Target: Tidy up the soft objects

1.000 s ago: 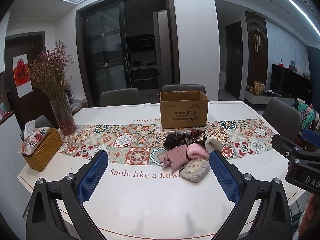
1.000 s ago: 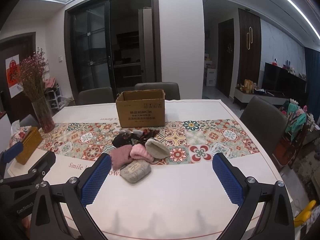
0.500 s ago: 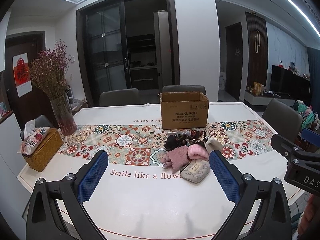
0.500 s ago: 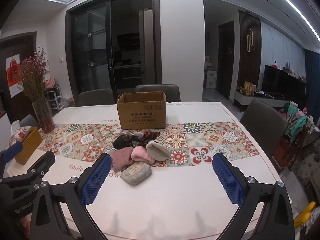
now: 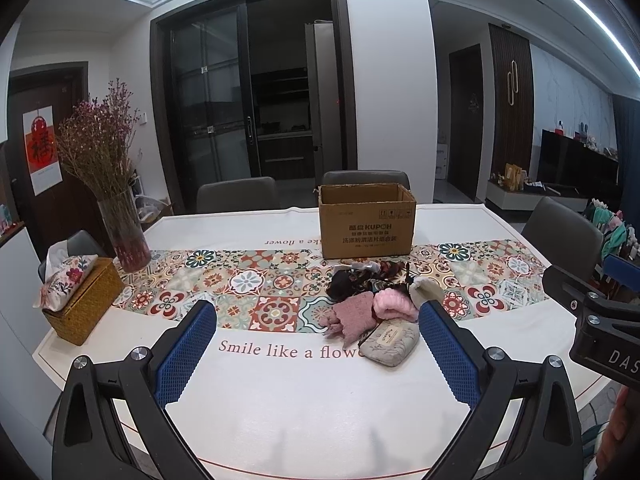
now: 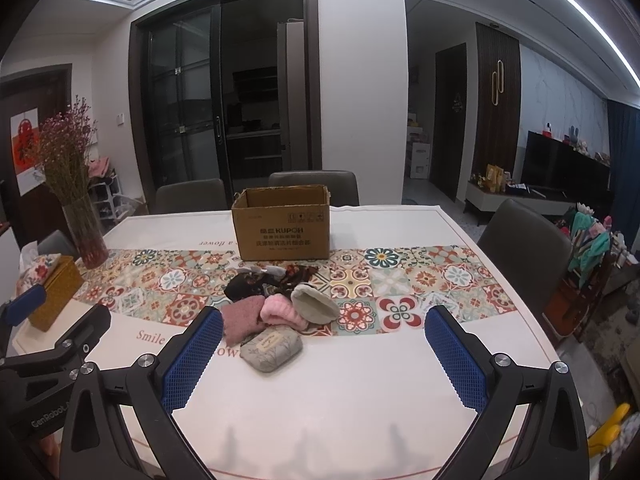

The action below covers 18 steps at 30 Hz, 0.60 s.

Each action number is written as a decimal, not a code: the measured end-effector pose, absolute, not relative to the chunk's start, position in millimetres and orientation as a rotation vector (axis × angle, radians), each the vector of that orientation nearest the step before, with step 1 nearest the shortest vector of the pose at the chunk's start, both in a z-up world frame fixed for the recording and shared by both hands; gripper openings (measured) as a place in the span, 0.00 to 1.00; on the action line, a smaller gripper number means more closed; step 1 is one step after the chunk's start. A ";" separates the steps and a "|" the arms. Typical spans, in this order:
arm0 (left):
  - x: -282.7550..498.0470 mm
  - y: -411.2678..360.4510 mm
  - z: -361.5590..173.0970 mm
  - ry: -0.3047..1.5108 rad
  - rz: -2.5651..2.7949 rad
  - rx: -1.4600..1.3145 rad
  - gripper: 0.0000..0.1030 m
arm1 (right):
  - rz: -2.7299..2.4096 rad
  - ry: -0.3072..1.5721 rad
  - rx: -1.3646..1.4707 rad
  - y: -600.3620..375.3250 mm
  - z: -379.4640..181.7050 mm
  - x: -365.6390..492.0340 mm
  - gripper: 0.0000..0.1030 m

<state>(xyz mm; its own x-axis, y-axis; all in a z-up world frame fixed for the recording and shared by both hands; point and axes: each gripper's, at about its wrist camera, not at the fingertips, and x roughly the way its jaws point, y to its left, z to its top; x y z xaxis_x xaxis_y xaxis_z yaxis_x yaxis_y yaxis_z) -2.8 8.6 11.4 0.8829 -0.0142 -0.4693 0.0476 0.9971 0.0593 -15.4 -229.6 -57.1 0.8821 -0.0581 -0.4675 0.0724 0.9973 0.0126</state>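
A heap of soft things lies mid-table in front of an open cardboard box (image 5: pixel 367 220) (image 6: pixel 283 222): a grey patterned pouch (image 5: pixel 389 342) (image 6: pixel 271 349), a mauve knitted piece (image 5: pixel 354 315) (image 6: pixel 242 317), a pink knitted piece (image 5: pixel 394 307) (image 6: pixel 282 312), a beige piece (image 6: pixel 314 307) and dark floral cloth (image 5: pixel 352 280) (image 6: pixel 256 282). My left gripper (image 5: pixel 318 354) hovers open over the near table edge, short of the heap. My right gripper (image 6: pixel 324 360) is open too, with nothing between its fingers, the pouch just beyond its left pad.
The white table (image 5: pixel 280 400) carries a patterned runner (image 5: pixel 248 280). A glass vase of dried flowers (image 5: pixel 122 232) and a woven tissue box (image 5: pixel 82 300) stand at the left. Grey chairs (image 6: pixel 524 240) ring the table. Each gripper shows at the other view's edge.
Both views have shifted only slightly; the heap and box lie as before, and both grippers stay open.
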 end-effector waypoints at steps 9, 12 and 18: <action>-1.5 8.9 12.4 0.488 -0.037 0.069 1.00 | -0.070 0.484 0.028 -230.1 -57.3 -15.7 0.99; -1.7 8.7 12.5 0.489 -0.038 0.069 1.00 | -0.070 0.484 0.028 -230.1 -57.5 -15.5 0.99; -0.9 7.7 13.0 0.493 -0.036 0.073 1.00 | -0.067 0.489 0.029 -230.2 -57.2 -14.6 0.99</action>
<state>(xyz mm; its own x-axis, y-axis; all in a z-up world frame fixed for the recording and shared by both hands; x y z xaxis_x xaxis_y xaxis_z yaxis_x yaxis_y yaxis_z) -0.9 7.7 13.0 0.8806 -0.0174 -0.4736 0.0525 0.9968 0.0609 -14.6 -230.2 -57.2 0.8804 -0.0576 -0.4707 0.0717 0.9974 0.0120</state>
